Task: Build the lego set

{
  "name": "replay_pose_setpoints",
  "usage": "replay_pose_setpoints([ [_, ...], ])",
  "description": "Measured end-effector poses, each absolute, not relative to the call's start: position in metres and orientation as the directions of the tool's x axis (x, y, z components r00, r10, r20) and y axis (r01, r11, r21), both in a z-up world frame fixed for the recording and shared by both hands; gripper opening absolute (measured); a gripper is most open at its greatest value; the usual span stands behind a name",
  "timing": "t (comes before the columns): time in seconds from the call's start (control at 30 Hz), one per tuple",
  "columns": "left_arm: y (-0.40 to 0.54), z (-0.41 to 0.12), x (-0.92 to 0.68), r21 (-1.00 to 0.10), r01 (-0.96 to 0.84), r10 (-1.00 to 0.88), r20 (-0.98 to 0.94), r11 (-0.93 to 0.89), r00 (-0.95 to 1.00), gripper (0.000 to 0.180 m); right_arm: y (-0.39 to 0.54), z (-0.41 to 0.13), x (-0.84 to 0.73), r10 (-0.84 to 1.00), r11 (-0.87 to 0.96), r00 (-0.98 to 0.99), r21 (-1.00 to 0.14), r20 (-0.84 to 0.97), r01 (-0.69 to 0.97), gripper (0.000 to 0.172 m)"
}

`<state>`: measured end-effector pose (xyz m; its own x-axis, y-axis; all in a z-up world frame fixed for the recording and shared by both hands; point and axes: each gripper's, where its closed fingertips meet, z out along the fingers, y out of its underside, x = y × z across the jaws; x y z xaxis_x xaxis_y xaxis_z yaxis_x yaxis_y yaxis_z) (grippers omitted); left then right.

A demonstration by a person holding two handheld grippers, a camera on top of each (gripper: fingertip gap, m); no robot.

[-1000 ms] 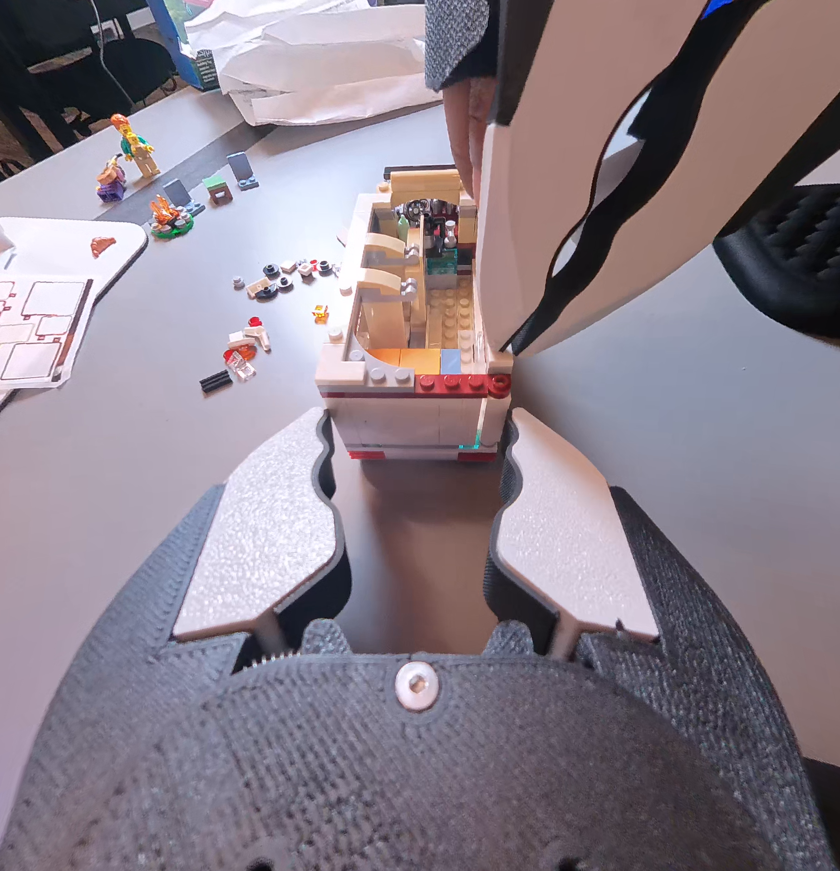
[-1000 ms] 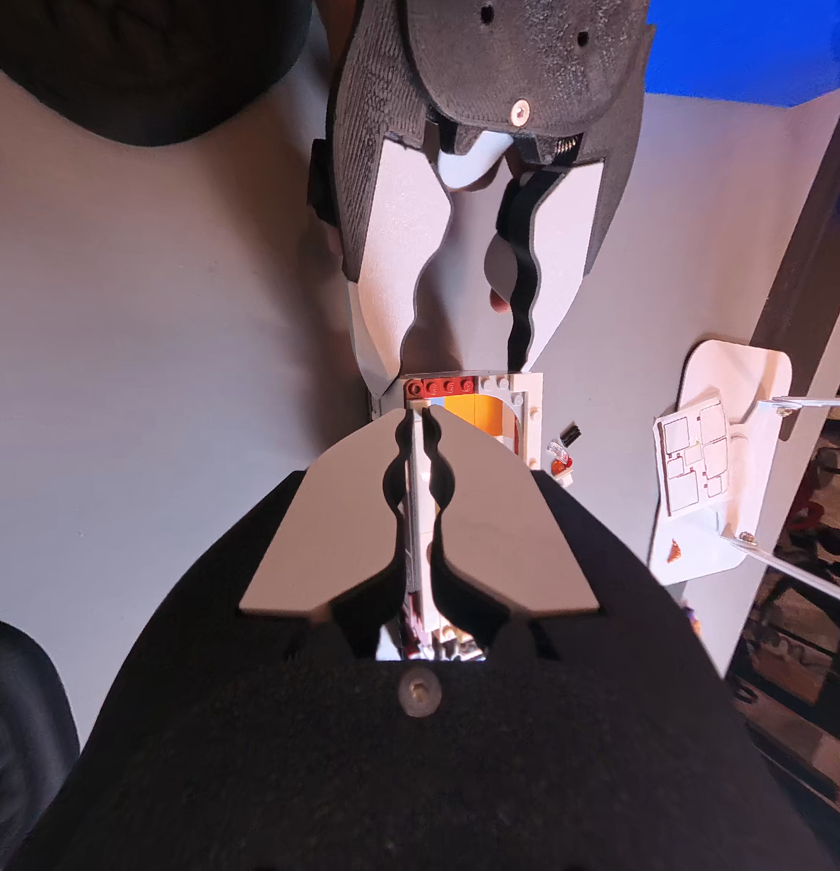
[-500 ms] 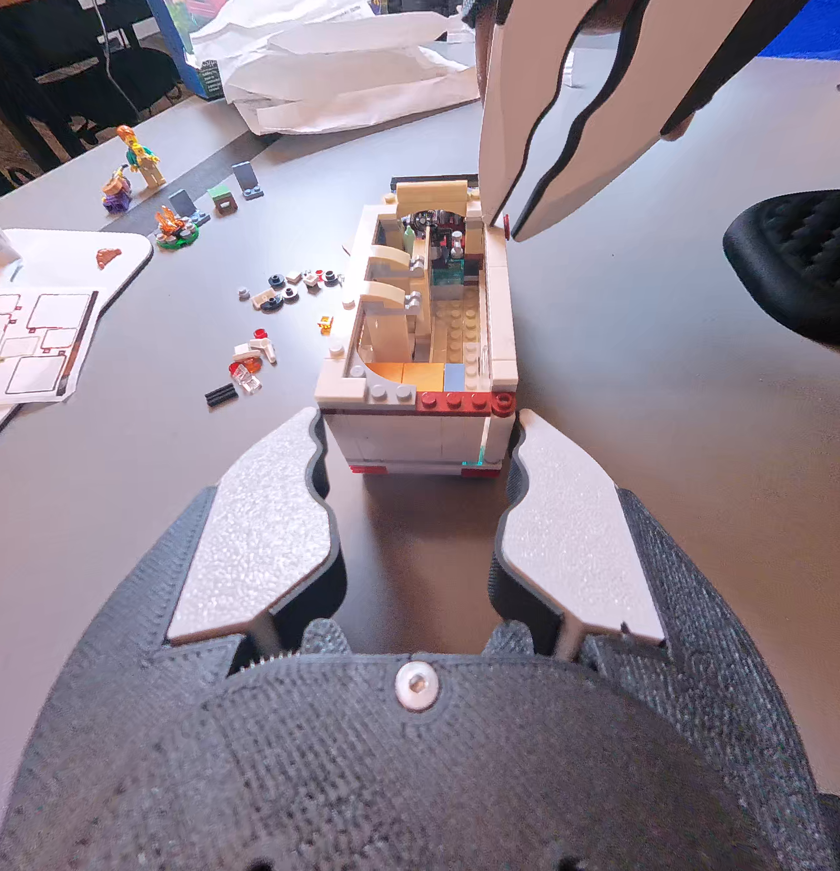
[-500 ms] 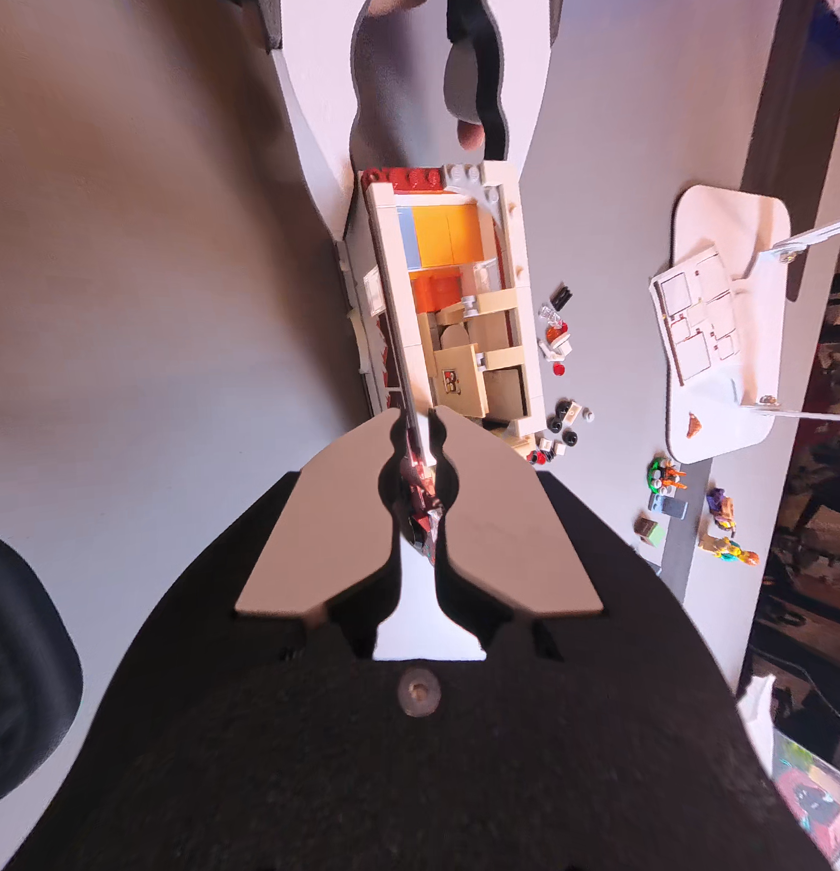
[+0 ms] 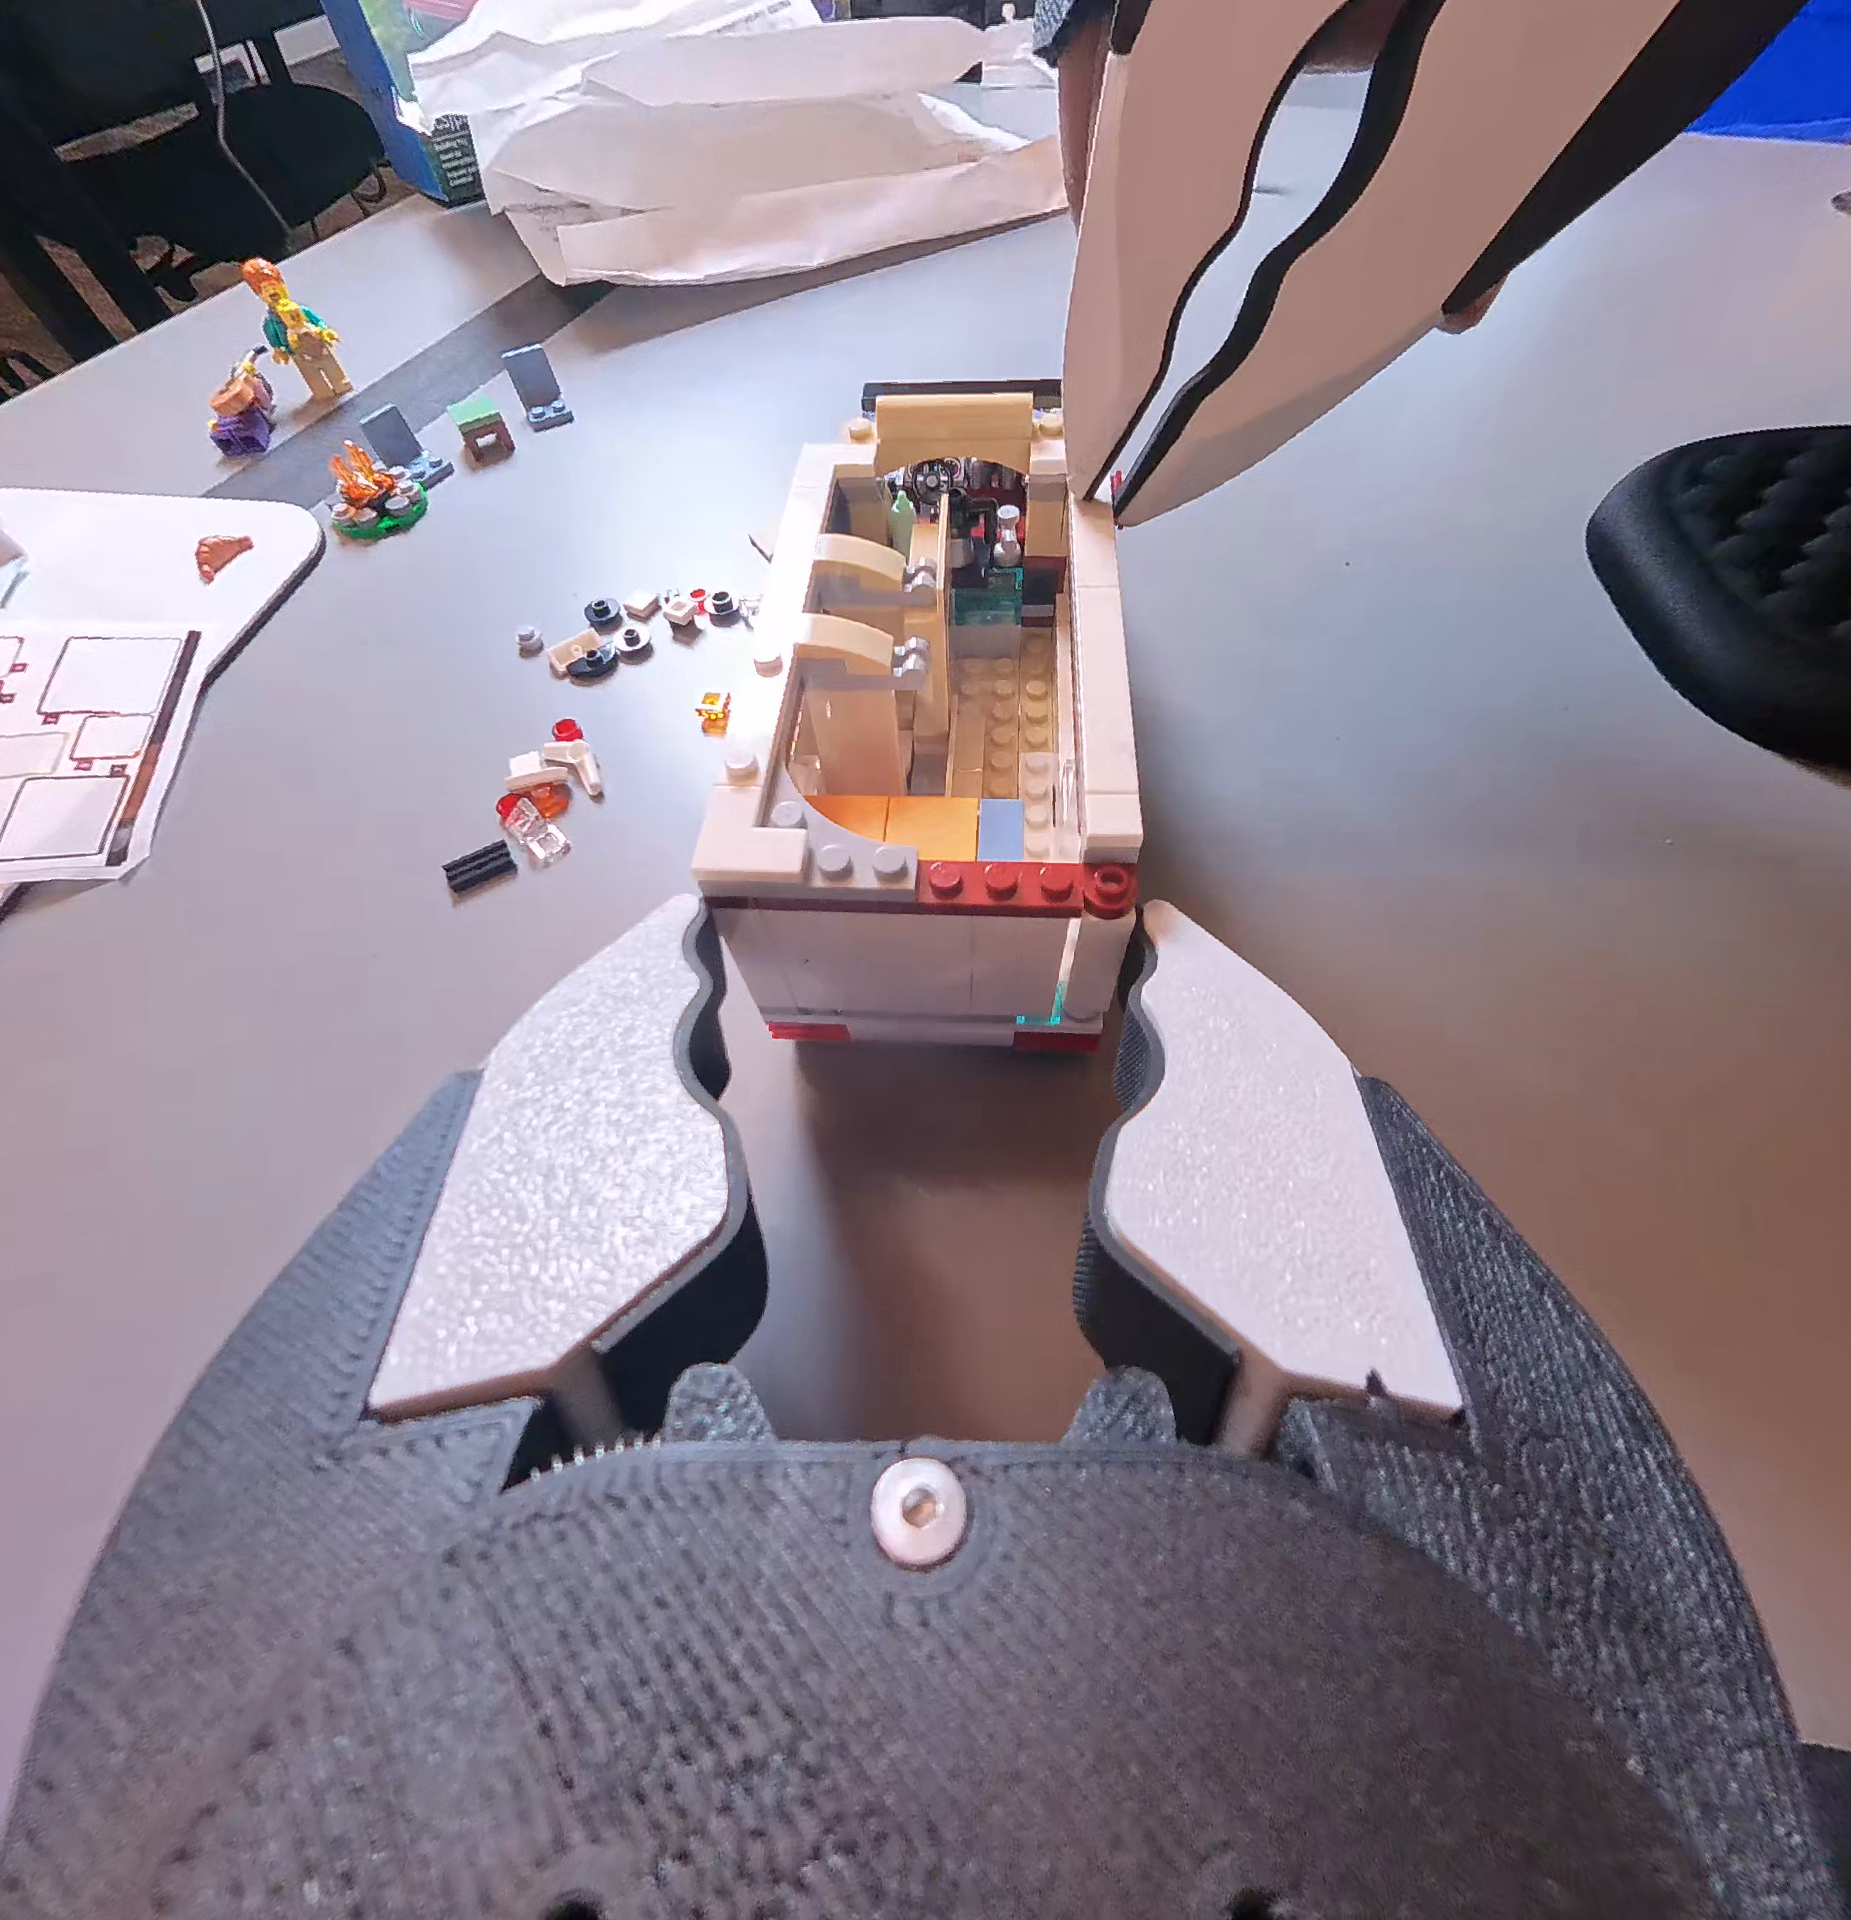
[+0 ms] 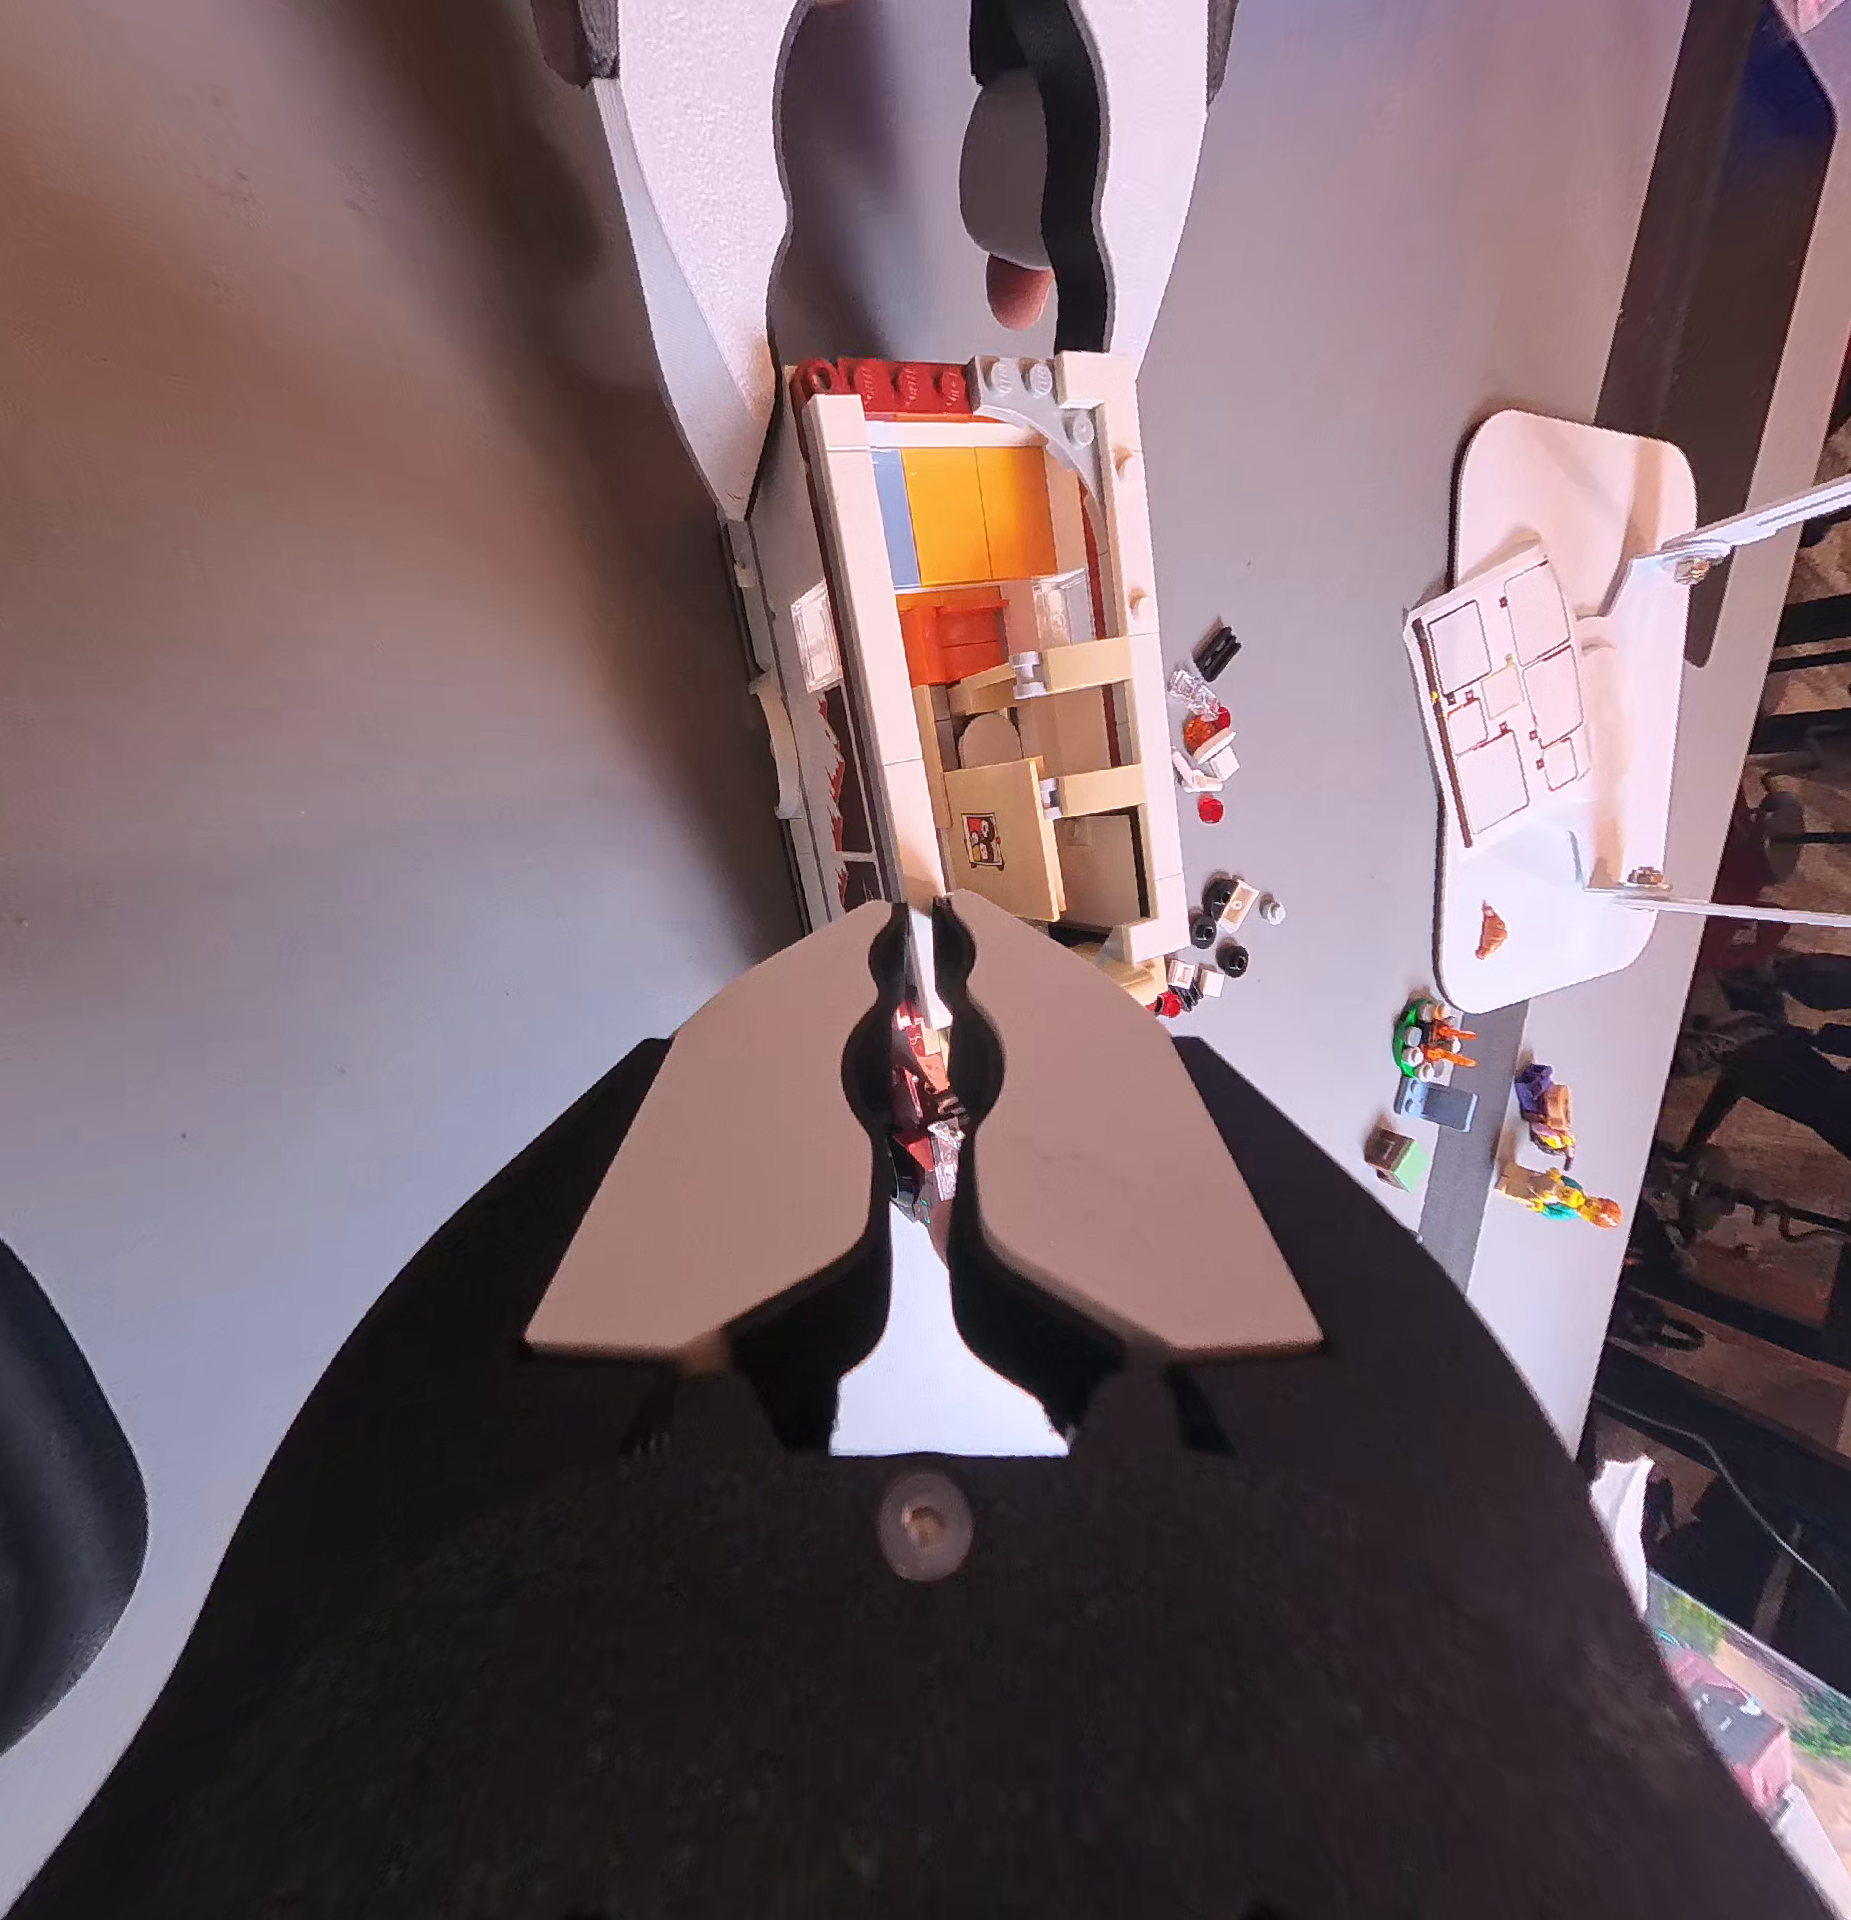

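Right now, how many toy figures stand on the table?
2: an orange-haired figure in a green top at the far left of the table, and a smaller purple figure right beside it. Any inside the brick van would be hidden.

Brick model's [image 6: 1004, 644] far end hidden behind right gripper [image 6: 923, 914], perhaps its cab, black chair [image 5: 1773, 582] cropped

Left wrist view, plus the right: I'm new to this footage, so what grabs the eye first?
A roofless white brick-built camper model stands mid-table, its tan and orange interior exposed. The left gripper brackets its near end, jaws wide; the right gripper hovers at its far corner. Small loose pieces lie scattered beside it.
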<state>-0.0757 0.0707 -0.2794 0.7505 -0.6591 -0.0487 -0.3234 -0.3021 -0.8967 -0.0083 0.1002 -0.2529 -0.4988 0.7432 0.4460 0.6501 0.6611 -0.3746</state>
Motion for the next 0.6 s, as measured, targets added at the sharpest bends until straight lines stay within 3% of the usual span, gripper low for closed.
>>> replay_pose_setpoints([
  [0.07, 0.071, -0.279, -0.076, -0.897, -0.323, -0.66, -0.048, -0.301, 0.75, 0.074, 0.099, -0.253, -0.009, 0.749, 0.656, -0.489, -0.396, 0.447, 0.642, 0.006],
  [0.2, 0.071, -0.279, -0.077, -0.898, -0.327, -0.661, -0.057, -0.293, 0.748, 0.074, 0.097, -0.249, -0.001, 0.82, 0.57, -0.399, -0.526, 0.41, 0.632, 0.031],
  [0.3, 0.071, -0.278, -0.078, -0.899, -0.33, -0.66, -0.063, -0.288, 0.749, 0.074, 0.097, -0.245, 0.006, 0.844, 0.532, -0.325, -0.596, 0.427, 0.602, 0.031],
  [0.43, 0.068, -0.278, -0.075, -0.9, -0.333, -0.68, -0.058, -0.282, 0.731, 0.088, 0.096, -0.251, -0.003, 0.818, 0.57, -0.343, -0.571, 0.462, 0.591, 0.031],
  [0.6, 0.067, -0.283, -0.076, -0.883, -0.377, -0.678, -0.096, -0.28, 0.729, 0.092, 0.101, -0.265, -0.006, 0.759, 0.639, -0.441, -0.416, 0.479, 0.647, 0.028],
])
